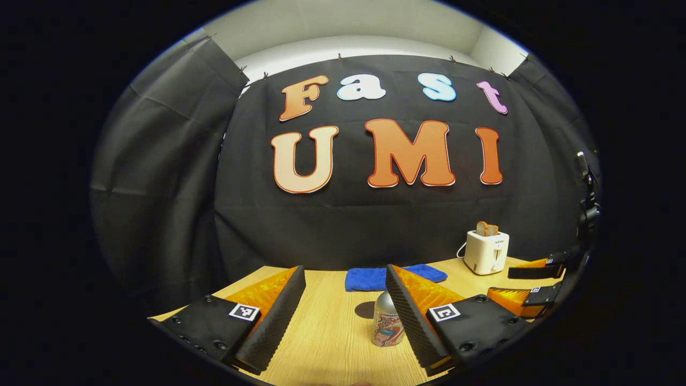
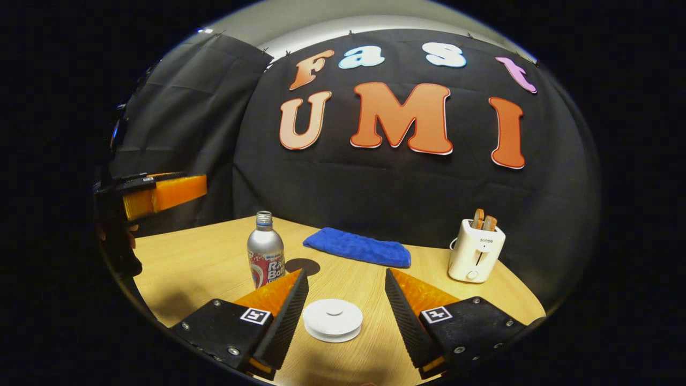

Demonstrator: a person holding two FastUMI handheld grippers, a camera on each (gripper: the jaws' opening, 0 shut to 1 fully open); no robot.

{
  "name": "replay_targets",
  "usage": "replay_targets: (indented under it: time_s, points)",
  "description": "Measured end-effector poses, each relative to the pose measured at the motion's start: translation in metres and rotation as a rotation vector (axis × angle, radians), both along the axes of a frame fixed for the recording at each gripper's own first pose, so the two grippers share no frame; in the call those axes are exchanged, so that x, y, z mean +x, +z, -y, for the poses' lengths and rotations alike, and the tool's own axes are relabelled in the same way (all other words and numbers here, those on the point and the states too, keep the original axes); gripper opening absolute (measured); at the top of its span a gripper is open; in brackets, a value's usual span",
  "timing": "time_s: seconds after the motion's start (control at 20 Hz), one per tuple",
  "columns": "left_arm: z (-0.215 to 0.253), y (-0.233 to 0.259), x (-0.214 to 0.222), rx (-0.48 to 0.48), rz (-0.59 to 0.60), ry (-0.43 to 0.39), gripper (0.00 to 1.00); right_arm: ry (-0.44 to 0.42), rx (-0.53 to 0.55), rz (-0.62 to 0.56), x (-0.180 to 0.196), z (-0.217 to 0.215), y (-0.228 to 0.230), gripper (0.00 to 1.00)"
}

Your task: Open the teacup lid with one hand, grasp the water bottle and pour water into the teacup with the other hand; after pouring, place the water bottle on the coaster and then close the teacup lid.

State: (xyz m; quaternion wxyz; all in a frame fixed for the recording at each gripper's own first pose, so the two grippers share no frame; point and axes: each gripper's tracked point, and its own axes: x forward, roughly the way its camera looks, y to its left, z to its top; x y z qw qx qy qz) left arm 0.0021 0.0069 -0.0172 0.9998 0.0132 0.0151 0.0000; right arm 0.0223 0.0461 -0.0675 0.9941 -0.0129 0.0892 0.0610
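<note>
1. Wood-grain table (image 2: pixel 214 257) carries everything: bottle (image 2: pixel 265 249), white teacup lid (image 2: pixel 333 319), a dark round coaster (image 2: pixel 302 266) just behind the bottle, a blue cloth (image 2: pixel 358 246) farther back, and a toaster (image 2: pixel 476 251) off to one side.
2. Step in hand, as I judge it: the very start. The lid sits on the cup and the bottle stands upright on the table, so nothing is opened or poured.
3. Right gripper (image 2: pixel 343 308) has its jaws wide and holds nothing; the lid lies between its fingers without touching either.
4. Left gripper (image 1: pixel 343 308) is likewise wide and empty; in the left gripper view the bottle (image 1: pixel 387 320) stands just ahead, partly behind one finger (image 1: pixel 410 316).
5. Next move likely calls for the right gripper to come down over the lid and close on its rim or knob, then lift straight up, while the left closes around the bottle's body.
6. Containers: the bottle's neck looks uncapped; its fill level cannot be told. The cup under the lid is hidden, so its contents are unknown. The toaster holds bread slices (image 2: pixel 483 219).
</note>
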Motion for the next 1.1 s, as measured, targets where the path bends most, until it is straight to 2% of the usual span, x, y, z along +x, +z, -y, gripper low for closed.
replay_targets:
  time_s: [0.05,0.3,0.35,0.45,0.7,0.95,1.05,1.1]
  points:
    - [-0.001,-0.002,0.000,0.001,-0.002,0.000,1.00,0.007,-0.006,-0.015,0.003,-0.003,-0.006,0.82]
    - [-0.002,-0.008,0.001,0.007,-0.023,0.000,0.99,0.040,-0.045,-0.105,0.014,-0.017,-0.040,0.72]
    - [-0.003,-0.011,0.001,0.008,-0.028,0.002,0.99,0.043,-0.045,-0.117,0.015,-0.017,-0.044,0.63]
    - [-0.003,-0.015,0.001,0.006,-0.037,0.003,0.99,0.047,-0.047,-0.145,0.021,-0.019,-0.054,0.61]
    - [-0.002,-0.023,0.005,0.011,-0.053,-0.001,1.00,0.045,-0.057,-0.193,0.027,-0.018,-0.073,0.36]
    - [0.002,-0.028,0.007,0.015,-0.066,-0.010,1.00,0.045,-0.084,-0.187,0.031,-0.019,-0.075,0.35]
    - [0.003,-0.032,0.009,0.016,-0.075,-0.012,1.00,0.051,-0.091,-0.181,0.032,-0.019,-0.076,0.27]
    - [0.003,-0.035,0.010,0.016,-0.081,-0.014,1.00,0.054,-0.089,-0.178,0.031,-0.020,-0.075,0.27]
